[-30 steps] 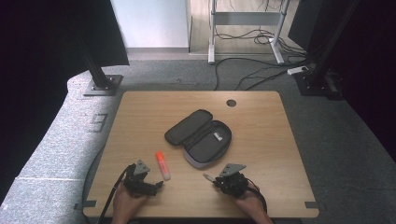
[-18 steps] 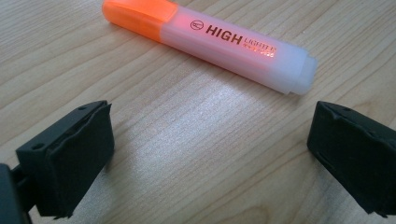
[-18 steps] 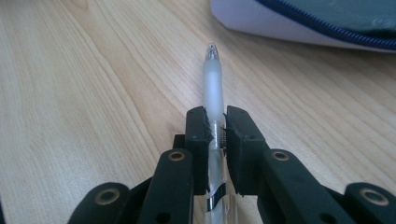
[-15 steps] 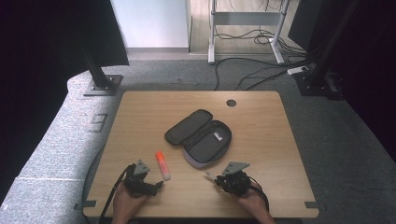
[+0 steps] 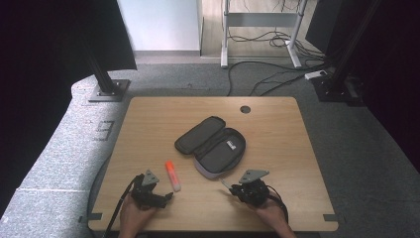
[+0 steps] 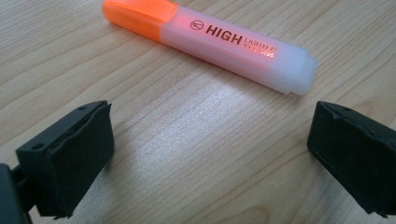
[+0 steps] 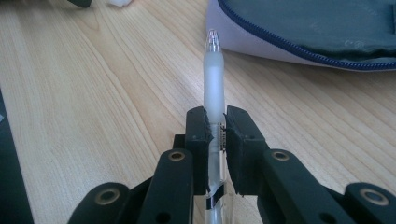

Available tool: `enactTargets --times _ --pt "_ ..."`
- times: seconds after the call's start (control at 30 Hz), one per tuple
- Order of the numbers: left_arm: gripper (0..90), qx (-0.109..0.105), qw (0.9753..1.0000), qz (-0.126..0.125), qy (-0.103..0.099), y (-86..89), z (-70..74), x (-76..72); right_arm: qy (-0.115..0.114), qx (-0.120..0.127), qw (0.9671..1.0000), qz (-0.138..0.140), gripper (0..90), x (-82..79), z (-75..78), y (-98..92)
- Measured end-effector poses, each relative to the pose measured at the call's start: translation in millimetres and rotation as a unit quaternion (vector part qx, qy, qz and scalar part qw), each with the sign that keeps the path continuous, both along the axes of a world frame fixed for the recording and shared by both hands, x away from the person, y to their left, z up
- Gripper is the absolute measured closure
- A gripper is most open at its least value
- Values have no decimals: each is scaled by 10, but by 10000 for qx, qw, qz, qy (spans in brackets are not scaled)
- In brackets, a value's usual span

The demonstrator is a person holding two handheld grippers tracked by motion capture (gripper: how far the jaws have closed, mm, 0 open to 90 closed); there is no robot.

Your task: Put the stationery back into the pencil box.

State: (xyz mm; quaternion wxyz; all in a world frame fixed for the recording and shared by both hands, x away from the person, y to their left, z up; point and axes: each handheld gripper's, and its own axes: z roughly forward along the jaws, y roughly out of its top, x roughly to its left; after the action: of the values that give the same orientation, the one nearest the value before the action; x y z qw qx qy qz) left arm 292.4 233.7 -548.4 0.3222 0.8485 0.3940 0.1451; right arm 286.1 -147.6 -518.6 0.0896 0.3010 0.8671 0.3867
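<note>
- Pen [image 7: 214,74] clamped in right hand-held gripper [image 7: 215,128], tip pointing fwd, low over surface [image 5: 148,124], just short of open pencil case [image 5: 212,146].
- Likely step: drop pen in case. Lift tip over zipper rim, lay pen along tray, then release.
- Left hand-held gripper [image 6: 205,154] wide open, empty, jaws either side of bare wood; highlighter [image 6: 205,39] lies just beyond.
- For highlighter: push fwd so jaws straddle barrel mid-length, square to it, before closing.

Even bright light, soft glare on the table [image 6: 205,112]; dark, dim surroundings.
</note>
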Motion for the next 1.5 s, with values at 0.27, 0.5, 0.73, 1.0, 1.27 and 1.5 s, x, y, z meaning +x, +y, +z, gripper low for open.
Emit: enactTargets --times 0.27,0.5,0.73,1.0,1.27,1.5 --pt "3 3 10000 4 -2 -1 0 0 -115 -12 9999 5 784 14 102 -8" --pt "3 3 10000 3 -3 -1 0 0 -206 -2 9998 -71 784 67 173 -34" --pt "3 4 10000 3 -2 -1 0 0 -267 -7 9996 -134 784 108 235 -58" --pt "3 5 10000 3 -3 0 0 0 -333 -13 9993 -169 785 194 305 -70" --pt "3 5 10000 2 -2 0 0 0 -384 -4 9990 -234 785 302 368 -68" --pt "3 9 10000 -2 -2 0 1 0 -470 0 9985 -281 785 412 458 -46"
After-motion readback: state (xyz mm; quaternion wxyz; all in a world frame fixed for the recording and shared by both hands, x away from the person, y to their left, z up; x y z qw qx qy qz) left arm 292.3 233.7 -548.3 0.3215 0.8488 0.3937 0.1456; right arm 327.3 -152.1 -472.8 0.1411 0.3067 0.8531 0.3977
